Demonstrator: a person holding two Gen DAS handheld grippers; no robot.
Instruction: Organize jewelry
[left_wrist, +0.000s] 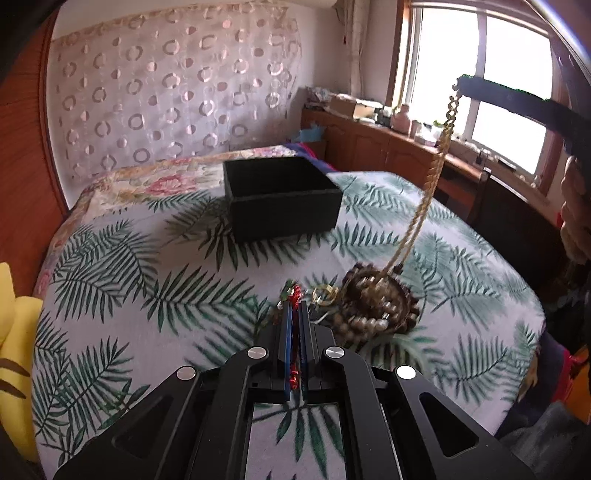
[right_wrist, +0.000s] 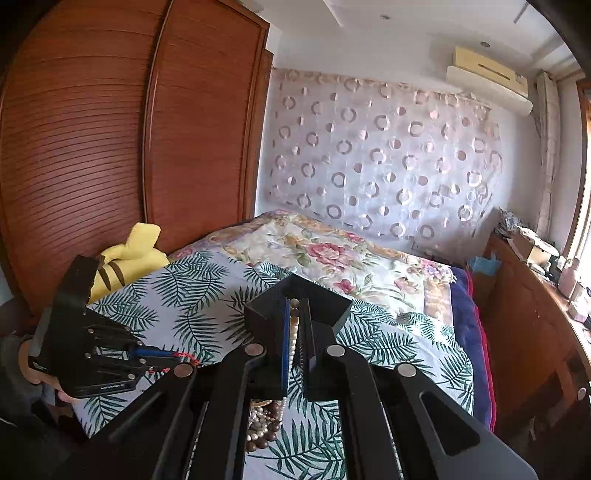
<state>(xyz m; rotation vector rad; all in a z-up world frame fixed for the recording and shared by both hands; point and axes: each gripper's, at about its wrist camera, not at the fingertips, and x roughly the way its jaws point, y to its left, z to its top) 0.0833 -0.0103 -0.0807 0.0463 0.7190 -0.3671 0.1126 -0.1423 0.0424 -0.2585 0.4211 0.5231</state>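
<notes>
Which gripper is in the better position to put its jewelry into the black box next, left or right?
Probably right. The right gripper is raised, with its necklace mostly lifted off the pile, near the black box. The left gripper grips a red string low by the bed.

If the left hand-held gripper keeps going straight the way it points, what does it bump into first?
Probably the gold ring on the leafy bedspread, just past the left hand-held gripper, which is shut on a red string. The bead pile sits slightly to the right. The black box is farther back; depth is hard to judge.
</notes>
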